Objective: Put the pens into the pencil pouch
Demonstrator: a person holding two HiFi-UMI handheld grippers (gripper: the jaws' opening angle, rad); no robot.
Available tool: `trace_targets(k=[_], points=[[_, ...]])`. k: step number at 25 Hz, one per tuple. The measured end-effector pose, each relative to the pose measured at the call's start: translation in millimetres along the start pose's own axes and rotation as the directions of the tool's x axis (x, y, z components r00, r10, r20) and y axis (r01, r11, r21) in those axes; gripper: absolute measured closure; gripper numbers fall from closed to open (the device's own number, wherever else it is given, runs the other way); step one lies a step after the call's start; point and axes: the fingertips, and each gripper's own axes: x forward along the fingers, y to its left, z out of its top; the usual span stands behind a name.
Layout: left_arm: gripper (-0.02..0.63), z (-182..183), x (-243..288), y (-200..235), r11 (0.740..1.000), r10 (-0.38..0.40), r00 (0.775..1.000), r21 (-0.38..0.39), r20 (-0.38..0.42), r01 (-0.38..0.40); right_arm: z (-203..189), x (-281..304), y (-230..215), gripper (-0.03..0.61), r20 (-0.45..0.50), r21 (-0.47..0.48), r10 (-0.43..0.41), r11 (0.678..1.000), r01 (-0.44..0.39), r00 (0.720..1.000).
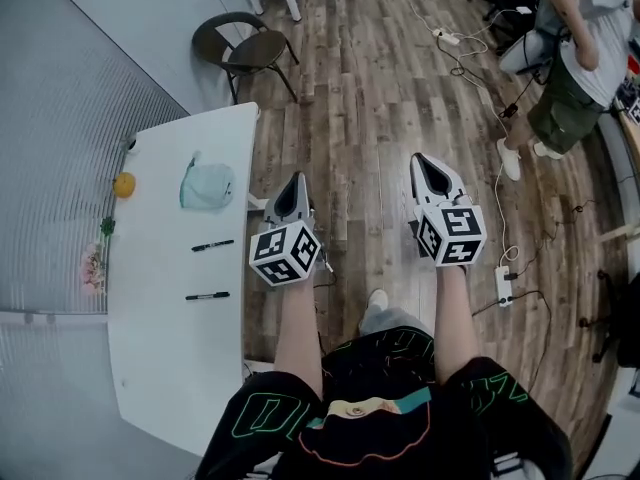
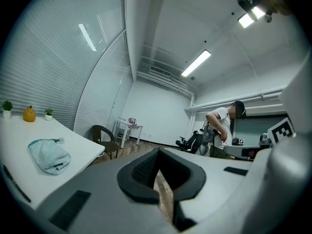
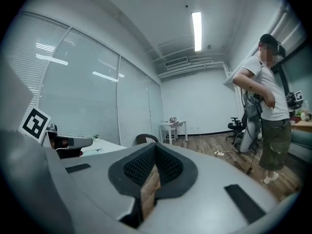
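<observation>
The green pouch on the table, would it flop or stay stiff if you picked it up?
Probably floppy: the pouch lies crumpled and saggy on the white table, like soft cloth. It is likely light, since it looks like thin fabric. It probably wouldn't roll, because it slumps instead of holding a round shape.

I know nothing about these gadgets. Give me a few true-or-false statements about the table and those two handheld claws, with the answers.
1. Two pens lie on the white table. True.
2. Both pens are inside the pencil pouch. False: they lie on the table, apart from the pouch.
3. The left gripper holds a pen. False: its jaws are shut on nothing.
4. The right gripper is shut and empty. True.
5. Both grippers hang over the table. False: they are over the wooden floor beside it.
</observation>
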Motion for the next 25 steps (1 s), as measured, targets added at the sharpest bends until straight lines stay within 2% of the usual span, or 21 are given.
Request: trace_targets(k=[7, 11, 15, 20, 25], points=[[0.617, 0.2, 26.7, 28.6, 0.998, 0.052, 0.999, -0.031, 0.002, -0.052, 2.8, 46.6, -1.7, 0.578, -0.016, -0.010, 0.050, 0.999, -0.050, 0.999], [0.617, 27.3, 38.3, 30.9, 0.998, 0.059, 0.997, 0.002, 0.045, -0.059, 17.0, 56.5, -3.4, 0.578, 0.020, 0.000, 0.067, 0.998, -0.067, 0.998], [0.617, 50.1, 42.1, 19.6, 0.999, 0.042, 0.996, 0.014, 0.084, -0.043, 32.5, 56.8, -14.1, 0.578, 0.050, 0.018, 0.049, 0.999, -0.050, 0.998], [0.617, 38.2, 74.0, 13.0, 1.000, 0.016, 0.999, 0.016, 0.051, -0.016, 26.2, 70.1, -36.9, 0.578, 0.027, 0.030, 0.012, 0.999, -0.013, 1.000], [0.617, 31.0, 99.9, 27.6, 0.999, 0.049, 0.999, -0.004, 0.021, -0.049, 19.5, 96.9, -46.8, 0.578, -0.008, 0.029, 0.024, 0.999, -0.024, 1.000]])
